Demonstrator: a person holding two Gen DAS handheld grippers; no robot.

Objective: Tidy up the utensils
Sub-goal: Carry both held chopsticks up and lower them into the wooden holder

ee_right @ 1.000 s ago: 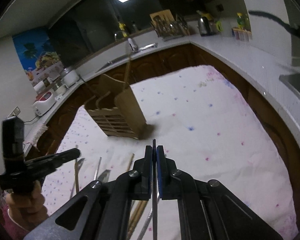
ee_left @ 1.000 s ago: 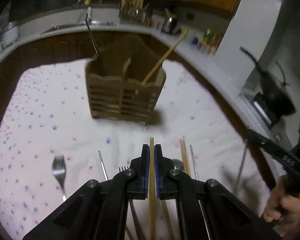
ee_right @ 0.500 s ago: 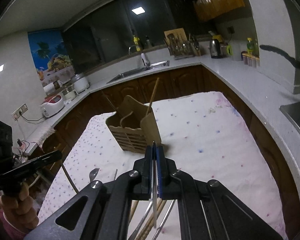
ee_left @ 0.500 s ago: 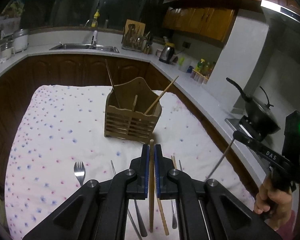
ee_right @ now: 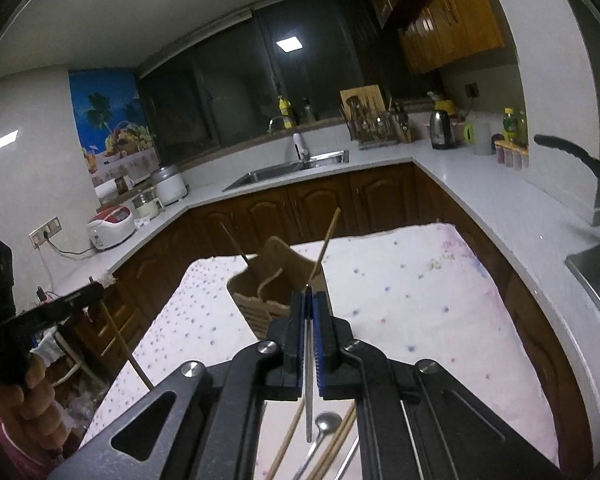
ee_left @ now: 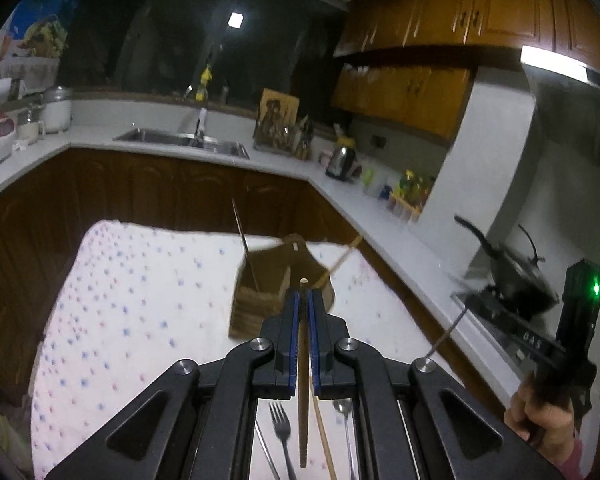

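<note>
A wooden utensil caddy (ee_left: pixel 262 296) stands on the dotted cloth; it also shows in the right wrist view (ee_right: pixel 274 280). A metal chopstick (ee_left: pixel 244 246) and a wooden chopstick (ee_left: pixel 342 258) lean in it. My left gripper (ee_left: pixel 303 300) is shut on a wooden chopstick (ee_left: pixel 303 400), held upright above the cloth. My right gripper (ee_right: pixel 309 300) is shut on a thin metal chopstick (ee_right: pixel 309 392), also lifted. A fork (ee_left: pixel 281 424), a spoon (ee_left: pixel 343 410) and more chopsticks (ee_right: pixel 332 440) lie on the cloth below.
The table with the white dotted cloth (ee_left: pixel 140 300) sits inside a U-shaped white counter (ee_right: pixel 480 184) with a sink (ee_right: pixel 288 168), kettle (ee_right: pixel 442 130), rice cookers (ee_right: pixel 110 226) and a black wok (ee_left: pixel 516 276) on the stove at right.
Both grippers have risen well above the cloth, each carrying its chopstick; the views tilted up and the caddy looks smaller and farther below.
</note>
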